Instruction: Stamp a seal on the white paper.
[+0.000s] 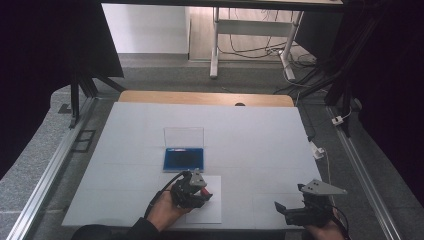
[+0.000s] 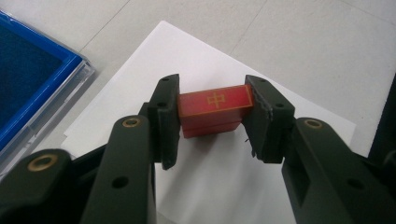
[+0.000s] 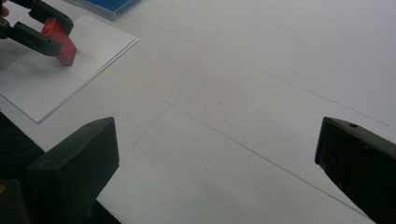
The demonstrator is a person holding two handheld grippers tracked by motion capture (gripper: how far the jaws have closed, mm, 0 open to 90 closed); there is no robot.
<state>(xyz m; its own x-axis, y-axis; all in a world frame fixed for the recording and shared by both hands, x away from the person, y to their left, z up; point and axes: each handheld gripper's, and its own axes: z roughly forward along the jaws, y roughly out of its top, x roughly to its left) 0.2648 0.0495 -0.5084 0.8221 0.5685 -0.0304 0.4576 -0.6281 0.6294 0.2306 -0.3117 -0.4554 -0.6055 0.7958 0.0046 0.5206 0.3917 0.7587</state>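
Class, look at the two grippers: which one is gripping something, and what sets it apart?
The left gripper: its jaws clamp a red stamp block over the white paper. The right gripper stands wide open above the table.

Lab recording booth, black curtains [image 1: 45, 45] (aluminium frame rails [image 1: 45, 170]), cabled floor [image 1: 260, 50]

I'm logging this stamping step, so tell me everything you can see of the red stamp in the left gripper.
The red stamp is a small rectangular block, glossy like plastic or lacquer, with a thin gold border and a gold Chinese character on its top face. A seam splits it into an upper and a lower part. The left gripper clamps it by its two ends, jaws pressed on. It stands upright with its base down on the white sheet of paper, near the blue case.
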